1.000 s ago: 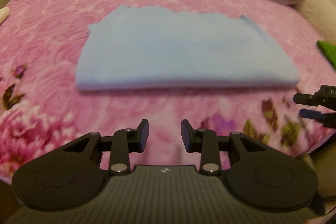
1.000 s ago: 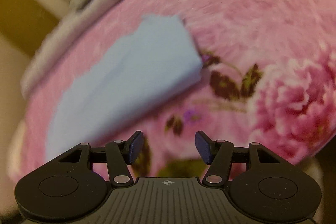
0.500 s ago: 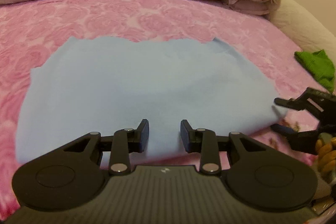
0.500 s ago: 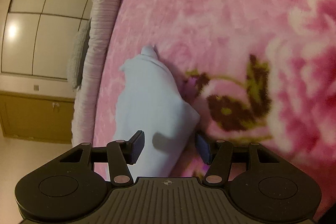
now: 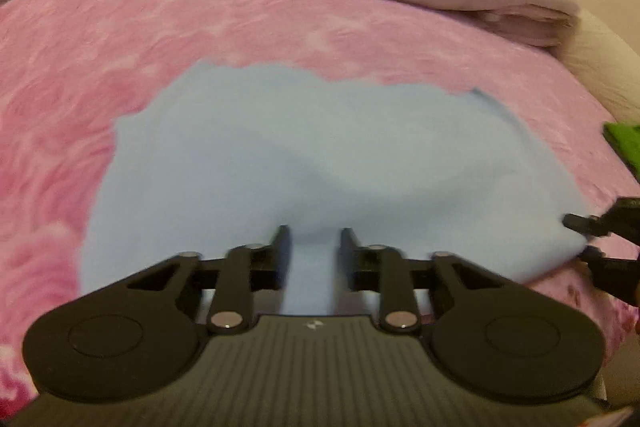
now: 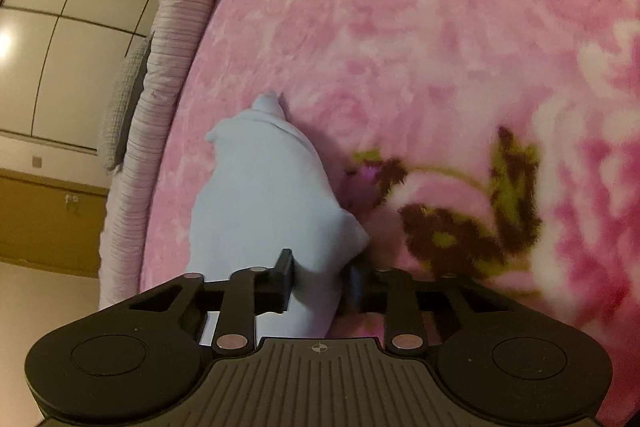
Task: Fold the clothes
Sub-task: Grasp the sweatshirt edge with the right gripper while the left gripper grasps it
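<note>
1. We have the light-blue garment [image 5: 320, 155] lying on the pink floral blanket [image 5: 100, 47], its near edge at both tools. The left gripper [image 5: 312, 247] has cloth running between its fingers, jaws part-closed; we can't tell if it's pinching yet.
2. The right gripper [image 6: 320, 275] sits at the garment's right-hand corner, cloth between its fingers too; jaws narrow, grip not confirmable.
3. Risk: if one side bites only the top layer, the layers could split on a lift and we'd get a crooked fold.
4. Risk: the plush blanket may drag on the fabric, so the far edge could bunch.
5. The left view shows the garment's full spread, plus a green cloth [image 5: 626, 147] to the right of it. The right view shows only the puffed corner [image 6: 272, 187], w/ a wardrobe [image 6: 60, 27] beyond the garment.
</note>
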Motion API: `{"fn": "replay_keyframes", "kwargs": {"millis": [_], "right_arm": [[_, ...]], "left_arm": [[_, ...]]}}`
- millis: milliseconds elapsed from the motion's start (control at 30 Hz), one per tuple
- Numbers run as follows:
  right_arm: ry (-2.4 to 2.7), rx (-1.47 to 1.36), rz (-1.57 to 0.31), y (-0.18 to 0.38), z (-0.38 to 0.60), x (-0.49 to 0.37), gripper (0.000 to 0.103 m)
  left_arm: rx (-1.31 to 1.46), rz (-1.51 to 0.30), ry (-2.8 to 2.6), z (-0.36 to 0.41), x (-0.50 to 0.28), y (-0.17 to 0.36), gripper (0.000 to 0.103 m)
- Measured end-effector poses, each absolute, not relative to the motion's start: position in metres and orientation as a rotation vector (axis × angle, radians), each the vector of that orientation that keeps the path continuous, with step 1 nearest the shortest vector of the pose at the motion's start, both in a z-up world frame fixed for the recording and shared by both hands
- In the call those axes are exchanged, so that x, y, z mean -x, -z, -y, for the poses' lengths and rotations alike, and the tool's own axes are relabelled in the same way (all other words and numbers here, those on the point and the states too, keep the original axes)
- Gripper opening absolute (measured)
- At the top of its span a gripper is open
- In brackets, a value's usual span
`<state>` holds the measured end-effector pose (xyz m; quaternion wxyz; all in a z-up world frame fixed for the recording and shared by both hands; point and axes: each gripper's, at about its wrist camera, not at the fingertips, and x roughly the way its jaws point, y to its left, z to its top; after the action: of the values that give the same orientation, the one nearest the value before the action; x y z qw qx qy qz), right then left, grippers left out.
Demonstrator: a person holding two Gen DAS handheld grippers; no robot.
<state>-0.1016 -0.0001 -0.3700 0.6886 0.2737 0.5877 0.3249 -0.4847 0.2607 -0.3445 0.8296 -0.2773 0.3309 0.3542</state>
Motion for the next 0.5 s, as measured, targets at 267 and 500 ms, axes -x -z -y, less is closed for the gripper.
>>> {"fn": "replay_keyframes", "kwargs": {"millis": [267, 500], "right_arm": [[-1.082, 0.214, -0.517, 0.28, -0.081, 0.213, 0.015], [-1.503, 0.696, -0.144, 0.317, -0.12, 0.358, 0.015]], "left_arm": [[0.846, -0.556, -0.734, -0.277, 0.544, 0.343, 0.016], [1.074, -0.412, -0.717, -0.288, 0.596, 0.346, 0.016]]}}
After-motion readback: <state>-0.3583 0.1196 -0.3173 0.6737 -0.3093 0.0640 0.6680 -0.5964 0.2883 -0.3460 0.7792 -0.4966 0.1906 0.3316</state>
